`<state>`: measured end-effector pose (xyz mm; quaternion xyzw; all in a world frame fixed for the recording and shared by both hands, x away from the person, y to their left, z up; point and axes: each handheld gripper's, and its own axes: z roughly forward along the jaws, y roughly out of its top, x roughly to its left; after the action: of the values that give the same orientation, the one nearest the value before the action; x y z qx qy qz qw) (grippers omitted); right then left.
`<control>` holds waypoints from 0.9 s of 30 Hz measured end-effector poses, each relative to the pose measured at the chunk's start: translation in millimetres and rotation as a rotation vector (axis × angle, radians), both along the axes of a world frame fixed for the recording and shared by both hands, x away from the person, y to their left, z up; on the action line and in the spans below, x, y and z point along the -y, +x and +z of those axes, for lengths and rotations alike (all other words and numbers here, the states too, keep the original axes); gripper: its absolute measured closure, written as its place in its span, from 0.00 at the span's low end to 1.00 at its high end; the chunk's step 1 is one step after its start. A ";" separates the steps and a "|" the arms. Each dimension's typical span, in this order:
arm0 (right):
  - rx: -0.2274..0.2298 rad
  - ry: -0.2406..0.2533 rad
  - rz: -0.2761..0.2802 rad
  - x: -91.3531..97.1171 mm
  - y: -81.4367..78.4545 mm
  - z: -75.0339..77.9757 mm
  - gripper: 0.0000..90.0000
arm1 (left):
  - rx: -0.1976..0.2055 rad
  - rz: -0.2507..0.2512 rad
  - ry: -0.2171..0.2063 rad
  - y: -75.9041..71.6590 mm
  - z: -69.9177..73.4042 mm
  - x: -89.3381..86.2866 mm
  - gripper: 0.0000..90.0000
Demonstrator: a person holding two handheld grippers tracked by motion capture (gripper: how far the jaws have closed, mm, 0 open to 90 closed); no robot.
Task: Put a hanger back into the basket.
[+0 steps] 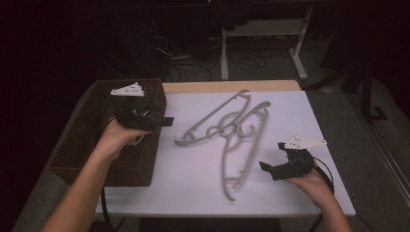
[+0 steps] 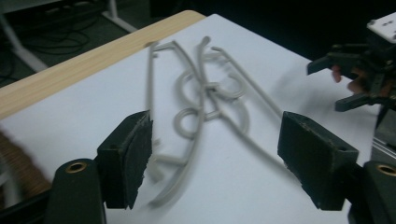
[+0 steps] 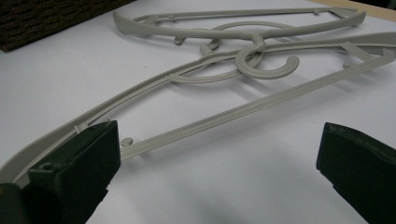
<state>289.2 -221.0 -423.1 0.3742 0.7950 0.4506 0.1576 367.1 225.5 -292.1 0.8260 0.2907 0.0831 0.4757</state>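
Several grey plastic hangers (image 1: 251,150) lie tangled, hooks interlocked, in the middle of the white table top (image 1: 290,111). My left gripper (image 1: 163,115) is held over the right edge of a brown wicker basket (image 1: 130,171), pointing toward the hangers. Its jaws stand wide apart with nothing between them. The left gripper view looks past its own gripper (image 2: 215,120) to the hangers (image 2: 201,107) farther off. My right gripper (image 1: 273,155) hovers at the right front, open and empty. In the right gripper view, this gripper (image 3: 219,135) stands close over a hanger's straight bar (image 3: 261,105).
The basket (image 3: 42,18) takes up the table's left side. A wooden strip (image 1: 232,86) runs along the far edge. Beyond it are white desk legs (image 1: 300,48) and cables on a dark floor. The right gripper (image 2: 330,83) also appears at the top right of the left gripper view.
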 end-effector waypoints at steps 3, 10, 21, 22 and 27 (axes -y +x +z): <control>-0.002 -0.004 0.005 -0.4 0.2 -0.5 0.00 | 0.001 -0.026 0.011 1.4 -3.7 21.6 0.27; -0.003 -0.001 0.008 -0.2 0.7 -0.8 0.00 | 0.003 -0.077 0.021 10.3 -17.4 64.7 0.22; -0.005 0.006 0.005 2.2 1.3 -0.8 0.00 | 0.008 -0.133 0.037 31.3 -54.3 116.5 0.18; -0.004 0.008 0.006 2.3 1.3 -0.7 0.00 | 0.008 -0.130 0.043 33.9 -58.8 119.1 0.19; -0.004 0.010 0.006 3.5 1.9 -1.0 0.00 | -0.012 -0.111 0.068 49.5 -84.5 127.3 0.24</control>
<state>291.1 -224.4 -424.1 0.3734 0.7943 0.4542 0.1527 416.6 98.2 -376.7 0.8572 0.2442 0.0612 0.4493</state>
